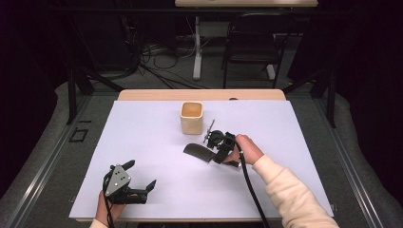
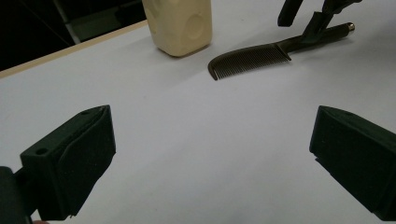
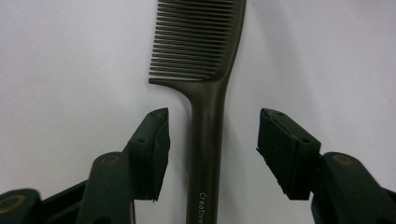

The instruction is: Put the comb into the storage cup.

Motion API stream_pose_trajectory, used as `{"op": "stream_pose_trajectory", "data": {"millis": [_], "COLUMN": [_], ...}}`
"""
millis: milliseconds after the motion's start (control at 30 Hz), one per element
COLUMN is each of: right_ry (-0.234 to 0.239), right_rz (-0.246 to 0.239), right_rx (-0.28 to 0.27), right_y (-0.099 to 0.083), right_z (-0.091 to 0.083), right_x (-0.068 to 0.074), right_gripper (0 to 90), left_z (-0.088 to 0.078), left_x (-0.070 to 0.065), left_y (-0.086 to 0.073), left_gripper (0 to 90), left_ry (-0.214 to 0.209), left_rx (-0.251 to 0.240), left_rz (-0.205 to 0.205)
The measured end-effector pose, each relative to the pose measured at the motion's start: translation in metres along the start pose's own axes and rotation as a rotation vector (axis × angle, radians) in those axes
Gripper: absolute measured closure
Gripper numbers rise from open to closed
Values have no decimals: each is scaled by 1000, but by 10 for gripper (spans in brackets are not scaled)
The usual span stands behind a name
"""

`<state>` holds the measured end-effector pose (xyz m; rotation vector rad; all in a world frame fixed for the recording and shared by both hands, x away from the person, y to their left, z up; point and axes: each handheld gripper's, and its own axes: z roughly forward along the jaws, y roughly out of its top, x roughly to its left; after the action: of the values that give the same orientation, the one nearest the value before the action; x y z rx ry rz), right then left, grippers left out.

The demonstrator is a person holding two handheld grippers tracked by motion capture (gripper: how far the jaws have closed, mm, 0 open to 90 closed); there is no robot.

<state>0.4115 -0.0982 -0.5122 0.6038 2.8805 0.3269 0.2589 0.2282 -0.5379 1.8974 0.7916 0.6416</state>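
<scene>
High view: fixed overhead, facing forward and down across the whole white table [image 1: 157, 142]
Left gripper view: low over the table, looking past wide-set jaws toward the distant comb [image 2: 252, 59] and cream cup [image 2: 180, 25]
Right gripper view: close above the comb handle, between its jaws
Shared: comb, white surface

On the counter [image 1: 142, 142] a cup [image 1: 191, 117] stands toward the far side, near the middle, and a comb [image 1: 198, 151] lies just in front of it and slightly to the right, apart from it. The right gripper [image 3: 212, 144] sits over the comb's handle end, its fingers [image 3: 152, 149] on either side of the handle with gaps between. The left gripper [image 1: 140, 176] rests at the near left of the counter, well apart from the cup and comb.
</scene>
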Motion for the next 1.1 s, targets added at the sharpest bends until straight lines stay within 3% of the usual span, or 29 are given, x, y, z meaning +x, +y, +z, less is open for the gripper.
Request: {"op": "stream_pose_trajectory", "data": {"millis": [267,833,1100], "right_ry": [-2,-25,-31], "right_rz": [-25,-16,-5], "right_rx": [-5,43,26], "right_y": [1,2,1], "right_z": [5,16,17], "right_x": [3,5,6], "right_gripper": [601,693,722], "left_z": [0,0,0], "left_x": [0,0,0], "left_y": [0,0,0], "left_gripper": [2,3,2], "left_ry": [1,0,-1], "left_rx": [-2,0,-1], "left_rz": [-1,-2,0]}}
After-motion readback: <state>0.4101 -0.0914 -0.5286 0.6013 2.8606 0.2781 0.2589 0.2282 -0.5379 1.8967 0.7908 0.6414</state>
